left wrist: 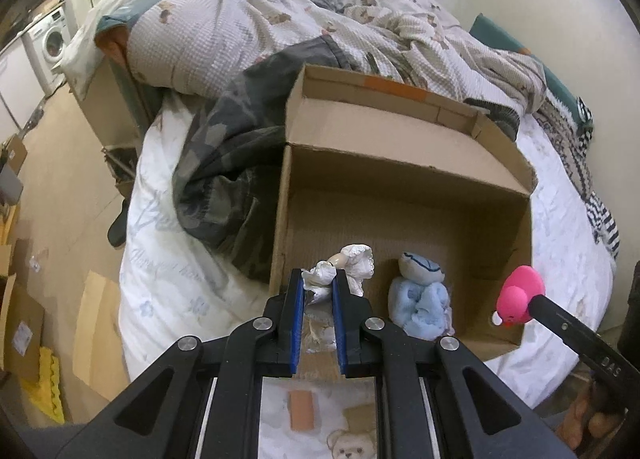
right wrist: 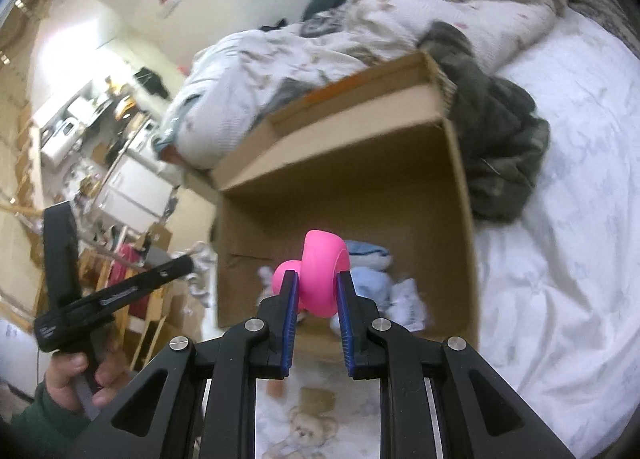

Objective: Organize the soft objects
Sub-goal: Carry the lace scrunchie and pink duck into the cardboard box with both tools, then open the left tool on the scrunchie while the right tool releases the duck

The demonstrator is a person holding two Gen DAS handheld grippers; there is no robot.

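Observation:
An open cardboard box (left wrist: 404, 175) stands on the bed. A light blue plush toy (left wrist: 420, 295) lies inside it near the front wall. My left gripper (left wrist: 319, 279) is shut on a white soft doll (left wrist: 352, 265) and holds it over the box's front left corner. In the right wrist view my right gripper (right wrist: 317, 279) is shut on a pink soft duck (right wrist: 316, 279) above the box (right wrist: 360, 163), with the blue plush (right wrist: 370, 259) below it. The same duck (left wrist: 518, 297) shows at the box's right edge in the left wrist view.
The bed's white sheet (right wrist: 560, 219) lies to the right of the box. A camouflage garment (left wrist: 224, 163) and a rumpled quilt (left wrist: 248, 19) sit beside and behind the box. A person's hand (right wrist: 80, 379) holds the left tool. Cardboard pieces (left wrist: 20, 323) clutter the floor.

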